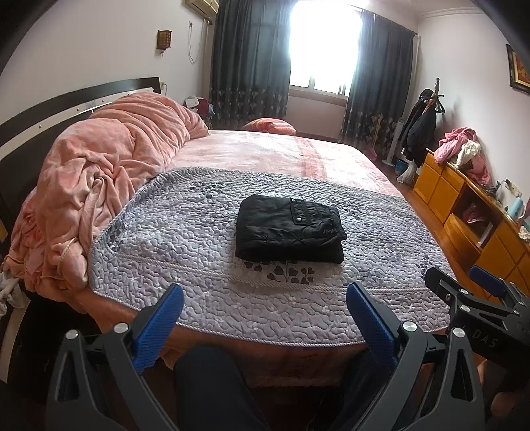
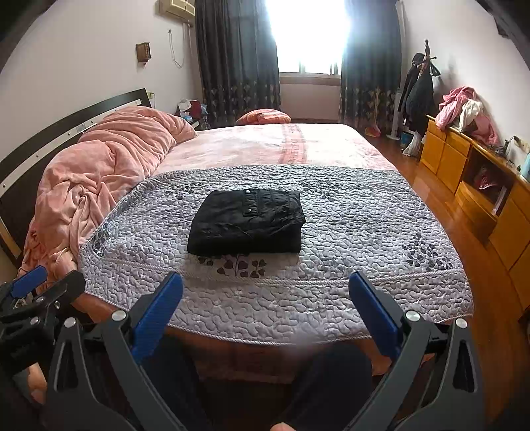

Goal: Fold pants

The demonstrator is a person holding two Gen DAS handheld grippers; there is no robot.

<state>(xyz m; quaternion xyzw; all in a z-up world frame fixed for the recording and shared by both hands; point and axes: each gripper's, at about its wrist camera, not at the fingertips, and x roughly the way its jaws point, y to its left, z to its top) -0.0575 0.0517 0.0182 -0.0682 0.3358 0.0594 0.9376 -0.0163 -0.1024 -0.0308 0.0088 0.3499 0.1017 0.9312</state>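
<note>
On the grey quilt [image 1: 185,232] black pants [image 1: 288,228] lie folded square; both grippers' jaws apart

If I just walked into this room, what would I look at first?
Probably the black pants, folded into a neat bundle in the middle of the grey quilt on the bed. Next, the big rumpled pink blanket heaped by the headboard, and the glaring window between dark curtains. Both grippers, left and right, hang open near the bed's edge.

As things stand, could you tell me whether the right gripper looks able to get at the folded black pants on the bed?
Probably yes. The right gripper is open and empty, and only bare grey quilt lies between it and the folded black pants; nothing rests on or against them.
</note>
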